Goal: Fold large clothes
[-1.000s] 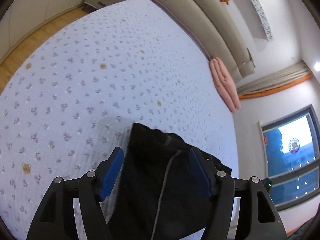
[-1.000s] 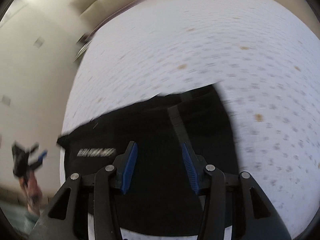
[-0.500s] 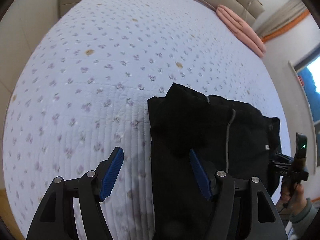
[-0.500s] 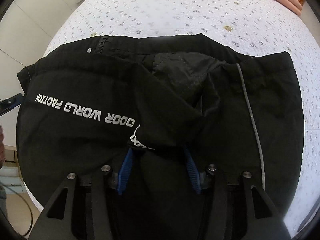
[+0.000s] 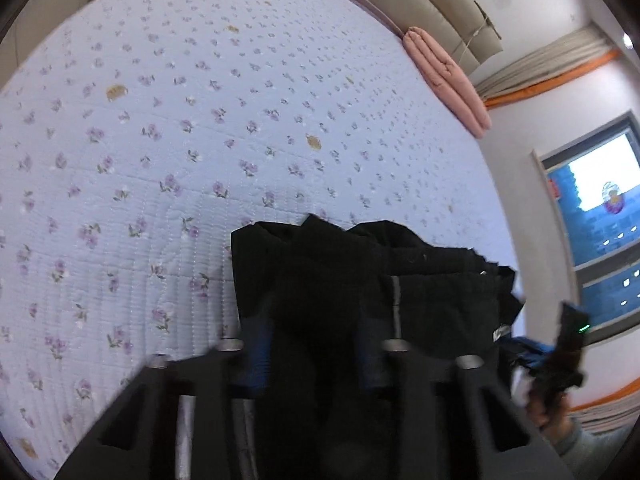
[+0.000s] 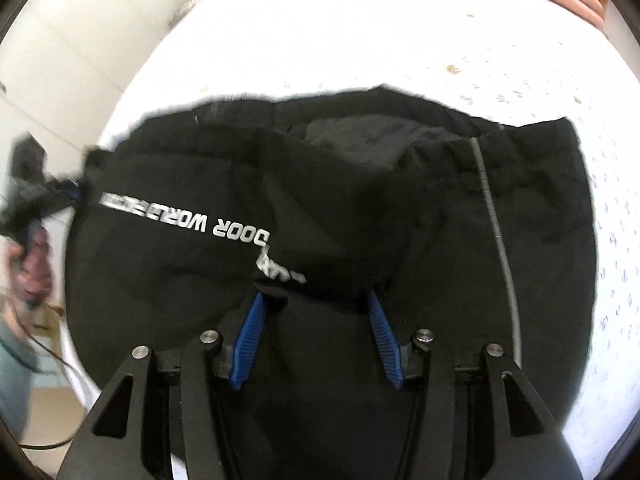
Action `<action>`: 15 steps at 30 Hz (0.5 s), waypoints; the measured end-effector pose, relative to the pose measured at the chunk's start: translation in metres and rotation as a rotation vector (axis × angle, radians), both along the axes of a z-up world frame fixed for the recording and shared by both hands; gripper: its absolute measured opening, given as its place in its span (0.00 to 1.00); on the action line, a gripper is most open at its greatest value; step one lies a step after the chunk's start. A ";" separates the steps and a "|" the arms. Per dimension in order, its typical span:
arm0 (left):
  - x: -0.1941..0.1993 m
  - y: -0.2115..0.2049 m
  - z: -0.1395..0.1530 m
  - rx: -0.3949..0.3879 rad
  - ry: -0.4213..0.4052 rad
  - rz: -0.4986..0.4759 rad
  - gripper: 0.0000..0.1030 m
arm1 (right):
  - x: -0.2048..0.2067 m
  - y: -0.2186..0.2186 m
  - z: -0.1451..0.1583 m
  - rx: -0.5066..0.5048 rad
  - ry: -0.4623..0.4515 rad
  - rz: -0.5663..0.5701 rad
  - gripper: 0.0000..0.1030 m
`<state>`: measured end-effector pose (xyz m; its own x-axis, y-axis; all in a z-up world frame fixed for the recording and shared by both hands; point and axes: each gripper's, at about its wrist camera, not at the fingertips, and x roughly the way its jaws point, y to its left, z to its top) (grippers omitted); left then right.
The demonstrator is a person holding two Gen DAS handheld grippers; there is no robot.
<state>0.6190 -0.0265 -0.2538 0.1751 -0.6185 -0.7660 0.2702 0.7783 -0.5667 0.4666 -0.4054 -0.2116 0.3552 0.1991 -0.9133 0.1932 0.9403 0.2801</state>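
Lying rumpled on the floral bed [image 5: 168, 152], the black garment [image 6: 360, 208] shows white lettering and a grey stripe; left gripper [image 5: 316, 344] and right gripper [image 6: 320, 320] both spread, cloth draped between their fingers.

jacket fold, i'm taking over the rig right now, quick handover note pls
Left gripper: blurred, black jacket bunched between its fingers; cannot tell if clamped.
Right gripper: jaws apart, fingertips tucked under a fold of the jacket.
Jacket lies on the floral bed, partly folded, lettering facing up, fabric still rumpled.
Folded pink blanket sits by the headboard.
Left to do: finish the fold, flatten.
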 end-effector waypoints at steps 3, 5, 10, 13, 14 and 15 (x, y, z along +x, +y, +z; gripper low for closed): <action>-0.005 -0.008 0.006 0.053 -0.041 0.014 0.18 | -0.017 -0.046 0.025 0.039 -0.092 -0.102 0.69; -0.008 -0.012 0.011 0.086 -0.054 0.022 0.18 | -0.023 -0.073 0.035 0.015 -0.114 -0.177 0.73; -0.009 -0.012 0.017 0.121 -0.043 0.044 0.18 | -0.022 -0.156 0.029 0.029 -0.117 -0.338 0.74; -0.011 -0.012 0.021 0.134 -0.041 0.067 0.18 | -0.011 -0.168 0.017 0.010 -0.077 -0.282 0.74; -0.012 -0.013 0.023 0.141 -0.044 0.071 0.18 | -0.006 -0.167 0.012 0.029 -0.069 -0.249 0.74; -0.013 -0.014 0.025 0.148 -0.046 0.072 0.18 | 0.001 -0.167 0.010 0.039 -0.064 -0.228 0.74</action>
<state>0.6056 -0.0403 -0.2285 0.2518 -0.4841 -0.8380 0.2340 0.8707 -0.4326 0.4681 -0.5725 -0.2016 0.4520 0.1417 -0.8807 0.3799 0.8627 0.3337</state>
